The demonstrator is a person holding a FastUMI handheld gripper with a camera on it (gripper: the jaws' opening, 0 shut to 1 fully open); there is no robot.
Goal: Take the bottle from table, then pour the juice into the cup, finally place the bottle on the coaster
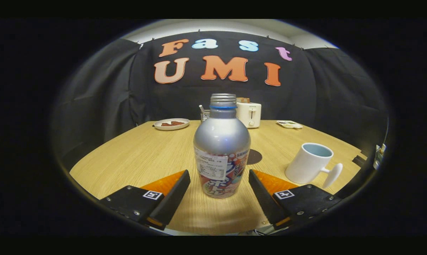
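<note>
Flanking bottle [221, 148] — fingers [172, 193] apart, untouching

Bottle [221, 141] matt brushed metal, glossy printed label; table [135, 156] wood-grain; cup [309, 163] smooth glazed ceramic.

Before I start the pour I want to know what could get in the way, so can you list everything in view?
bottle: one, silver with a printed label, cap off, upright on the table between the fingers
cup: one, white, pale blue inside, tilted, right of the bottle
coaster: one, dark and round, just behind the bottle
plate: one, white, holding brown pieces, far left of the table
toaster: one, cream, behind the bottle
wire holder: one, grey, left of the toaster
small flat item: one, pale, far right; too small to identify
table: one, light wood
gripper: one, jaws open, either side of the bottle, apart from it
</note>
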